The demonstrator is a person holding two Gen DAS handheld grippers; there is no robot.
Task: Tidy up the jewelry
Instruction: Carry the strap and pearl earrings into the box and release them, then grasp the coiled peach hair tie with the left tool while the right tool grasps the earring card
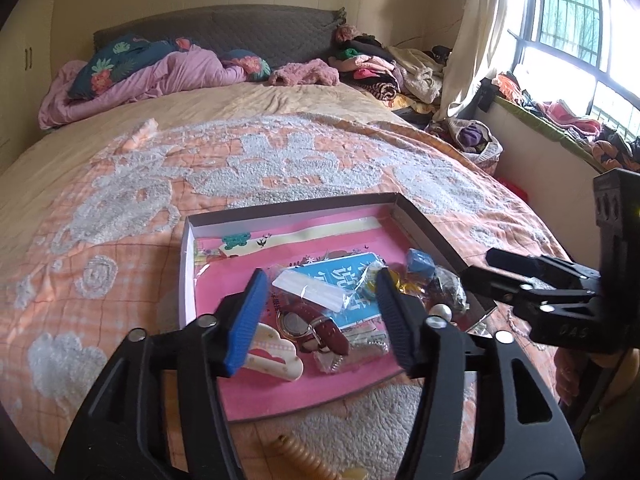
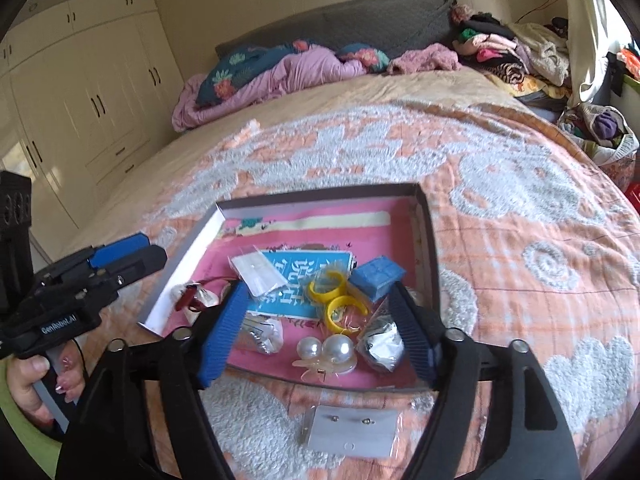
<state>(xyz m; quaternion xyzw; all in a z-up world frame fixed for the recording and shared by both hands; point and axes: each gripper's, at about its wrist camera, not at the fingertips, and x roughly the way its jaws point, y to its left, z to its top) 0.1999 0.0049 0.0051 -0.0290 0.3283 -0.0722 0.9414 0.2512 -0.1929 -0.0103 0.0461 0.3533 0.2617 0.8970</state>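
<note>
Most jewelry already lies in the shallow box, but an earring card and beaded bracelet remain on the bed, while the left gripper and right gripper hover with jaws partly open, holding nothing.

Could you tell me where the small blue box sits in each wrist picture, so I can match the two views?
Left wrist: the blue box lies right of centre, near the tray's right wall.
Right wrist: the blue box lies centre-right, just right of the yellow rings.
Shared landmark: the blue printed card, left of the box in both.
</note>
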